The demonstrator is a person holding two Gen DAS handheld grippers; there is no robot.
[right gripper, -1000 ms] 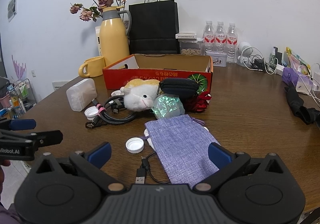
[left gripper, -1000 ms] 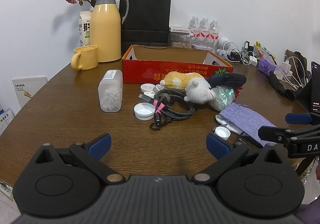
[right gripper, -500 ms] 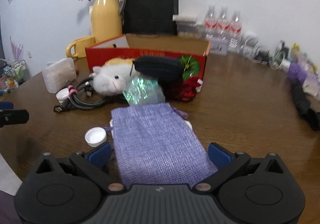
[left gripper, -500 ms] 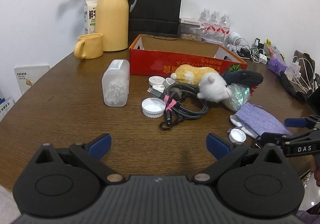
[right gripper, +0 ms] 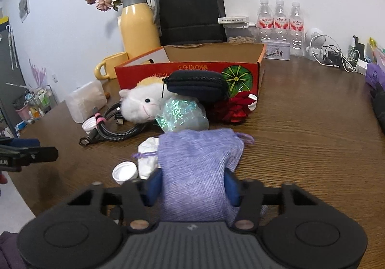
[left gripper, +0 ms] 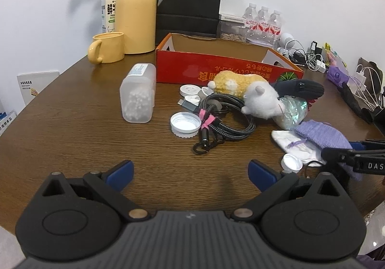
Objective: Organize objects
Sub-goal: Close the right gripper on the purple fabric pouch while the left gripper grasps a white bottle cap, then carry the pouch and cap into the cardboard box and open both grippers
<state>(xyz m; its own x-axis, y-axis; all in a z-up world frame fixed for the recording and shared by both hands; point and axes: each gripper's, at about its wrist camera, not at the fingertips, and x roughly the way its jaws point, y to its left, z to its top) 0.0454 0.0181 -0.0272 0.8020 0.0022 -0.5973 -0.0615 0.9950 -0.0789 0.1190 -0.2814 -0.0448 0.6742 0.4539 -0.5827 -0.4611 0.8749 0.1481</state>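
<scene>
A purple cloth pouch (right gripper: 197,160) lies on the brown table, bunched between the blue pads of my right gripper (right gripper: 193,184), whose jaws are closing and press its sides. In the left wrist view the same pouch (left gripper: 322,133) shows at the right with the right gripper (left gripper: 349,153) on it. My left gripper (left gripper: 191,172) hangs open over bare wood, nothing between its fingers. Behind stands the red cardboard box (right gripper: 187,69), empty as far as I see. In front of it lie a plush hamster (right gripper: 142,105), a black zip case (right gripper: 197,85) and coiled cables (left gripper: 223,120).
A clear plastic container (left gripper: 138,98), white caps (left gripper: 185,123), a white pouch (right gripper: 148,156), a shiny bag (right gripper: 180,115) and a red bow (right gripper: 234,110) crowd the middle. A yellow flask (left gripper: 136,9), mug (left gripper: 108,47), black bag (right gripper: 192,7) and bottles (right gripper: 280,21) line the back.
My right gripper moved forward over the purple pouch and its jaws came in from wide open onto the pouch, bunching it. The left gripper edged closer to the table's objects.
</scene>
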